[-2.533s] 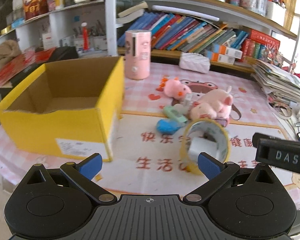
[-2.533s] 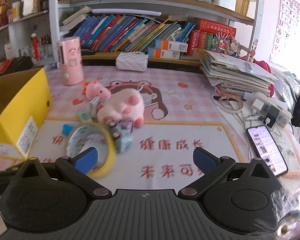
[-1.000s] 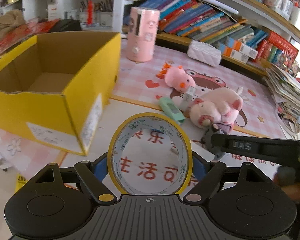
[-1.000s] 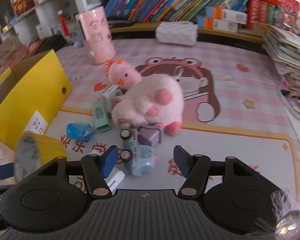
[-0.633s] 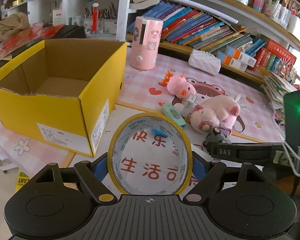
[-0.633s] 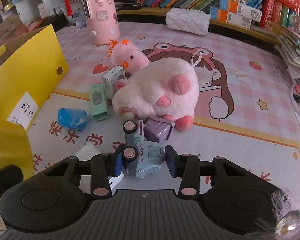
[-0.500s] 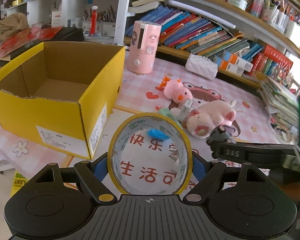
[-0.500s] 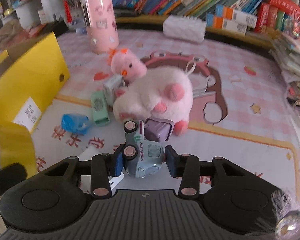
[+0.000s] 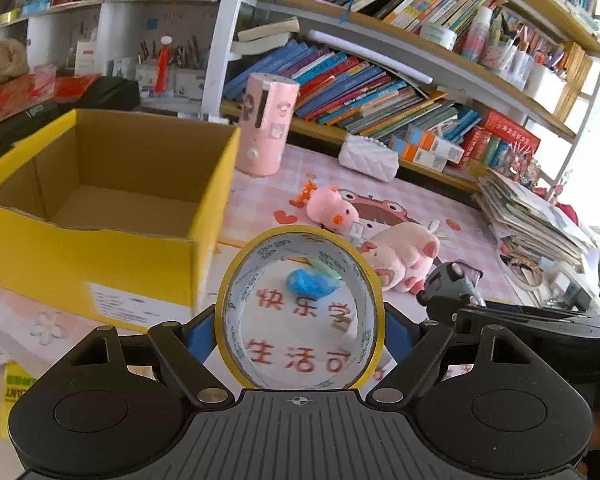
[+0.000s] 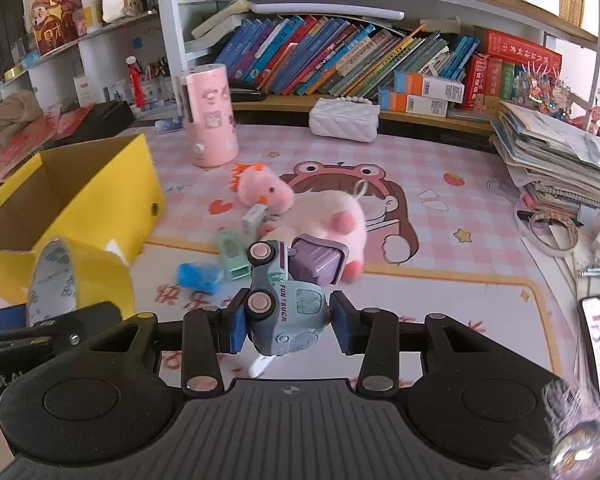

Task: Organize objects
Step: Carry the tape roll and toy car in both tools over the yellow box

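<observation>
The left gripper (image 9: 299, 330) has its blue pads nearly hidden behind the yellow-rimmed roll of clear packing tape (image 9: 300, 308) clamped upright between them; through its hole show the red printed characters of the mat and a crumpled blue wrapper (image 9: 308, 283). The right gripper (image 10: 288, 322) is clenched on a pale blue toy truck with pink wheels and a lilac box on its back (image 10: 286, 304), lifted clear of the pink checked cartoon table mat (image 10: 440, 168); a white piece below the truck is half covered and cannot be identified. The open yellow cardboard box (image 9: 100, 216) sits ahead and left of the tape, its near edge smeared by motion blur. Beyond lie a small pink plush chick (image 10: 262, 190), a larger pink plush pig (image 10: 332, 216) partly covered by the truck, and a mint green rectangular case (image 10: 232, 254). Compared with half a second ago, the truck has risen from the mat beside the pig, and the tape sits closer to the box.
</observation>
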`<act>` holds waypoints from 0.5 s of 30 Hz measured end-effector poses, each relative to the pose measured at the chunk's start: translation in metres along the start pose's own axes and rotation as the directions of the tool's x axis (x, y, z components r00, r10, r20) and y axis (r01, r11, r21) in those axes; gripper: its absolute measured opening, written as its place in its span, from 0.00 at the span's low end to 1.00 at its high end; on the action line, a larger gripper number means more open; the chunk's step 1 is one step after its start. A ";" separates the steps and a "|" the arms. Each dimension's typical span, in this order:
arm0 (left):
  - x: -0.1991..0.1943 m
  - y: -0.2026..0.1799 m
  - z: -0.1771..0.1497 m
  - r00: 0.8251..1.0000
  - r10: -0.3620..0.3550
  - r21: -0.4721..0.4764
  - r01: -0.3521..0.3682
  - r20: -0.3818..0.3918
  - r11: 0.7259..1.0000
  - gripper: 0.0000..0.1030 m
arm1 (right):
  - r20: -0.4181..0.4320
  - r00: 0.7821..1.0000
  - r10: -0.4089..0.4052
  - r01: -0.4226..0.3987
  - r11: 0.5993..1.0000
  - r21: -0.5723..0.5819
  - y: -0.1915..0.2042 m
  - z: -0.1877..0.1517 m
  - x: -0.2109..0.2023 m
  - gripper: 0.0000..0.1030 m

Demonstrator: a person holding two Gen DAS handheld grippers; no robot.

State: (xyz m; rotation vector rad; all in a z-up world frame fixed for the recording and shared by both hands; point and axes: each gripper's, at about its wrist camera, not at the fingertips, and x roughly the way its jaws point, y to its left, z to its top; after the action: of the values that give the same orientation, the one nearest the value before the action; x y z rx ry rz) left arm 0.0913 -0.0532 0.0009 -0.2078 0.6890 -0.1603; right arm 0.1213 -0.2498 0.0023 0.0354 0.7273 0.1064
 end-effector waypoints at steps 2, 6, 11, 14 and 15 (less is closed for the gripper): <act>-0.012 0.017 -0.002 1.000 0.005 -0.002 -0.005 0.002 1.000 0.81 | -0.007 1.000 0.000 0.000 1.000 0.011 0.015 -0.006 -0.006 0.38; -0.033 0.054 -0.009 0.999 0.032 -0.024 -0.033 -0.014 0.999 0.81 | -0.030 0.999 0.017 -0.017 1.000 0.007 0.056 -0.022 -0.015 0.38; -0.063 0.101 -0.018 0.998 0.053 -0.047 -0.054 -0.021 0.997 0.81 | -0.047 0.998 0.041 -0.042 0.999 -0.011 0.108 -0.041 -0.028 0.38; -0.078 0.121 -0.024 0.998 0.062 -0.046 -0.063 -0.018 0.997 0.81 | -0.060 0.997 0.054 -0.055 0.998 -0.010 0.136 -0.053 -0.032 0.38; -0.082 0.127 -0.025 0.998 0.065 -0.046 -0.066 -0.018 0.997 0.81 | -0.065 0.996 0.058 -0.059 0.998 -0.009 0.144 -0.057 -0.034 0.38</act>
State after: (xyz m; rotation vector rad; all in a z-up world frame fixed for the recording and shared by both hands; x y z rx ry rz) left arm 0.0222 0.0834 0.0014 -0.2286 0.7159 -0.0832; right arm 0.0464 -0.1102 -0.0077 0.0428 0.7906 0.1682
